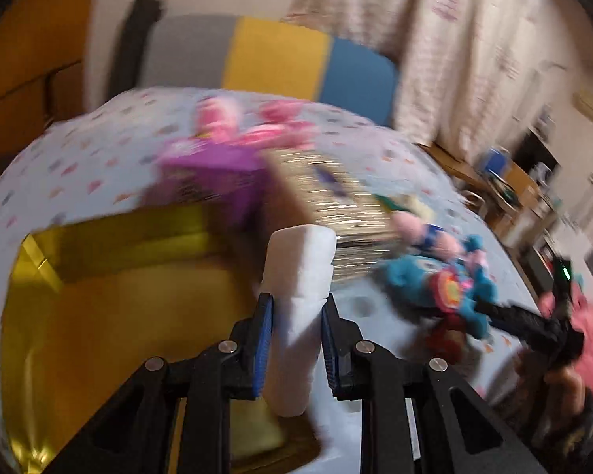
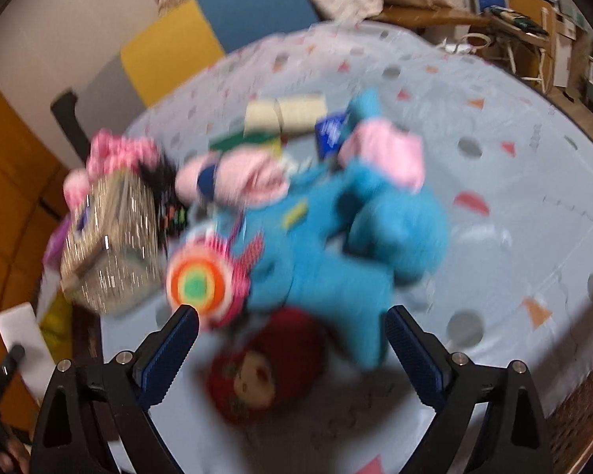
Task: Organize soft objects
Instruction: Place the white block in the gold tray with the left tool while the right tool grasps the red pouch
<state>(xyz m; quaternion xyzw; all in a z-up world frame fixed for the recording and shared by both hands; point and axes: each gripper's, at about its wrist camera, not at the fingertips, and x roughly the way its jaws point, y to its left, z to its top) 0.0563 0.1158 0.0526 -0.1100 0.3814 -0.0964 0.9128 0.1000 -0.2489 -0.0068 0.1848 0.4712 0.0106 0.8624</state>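
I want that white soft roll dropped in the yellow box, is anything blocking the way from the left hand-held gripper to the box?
Nothing visible blocks it. The left hand-held gripper is shut on the white roll, and the open yellow box sits just left of it with no lid. The purple box stands behind the yellow box's far edge, outside the path.

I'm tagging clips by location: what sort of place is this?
Probably a bedroom at home: a bed with a patterned sheet, plush toys such as a blue one on it, and curtains behind.
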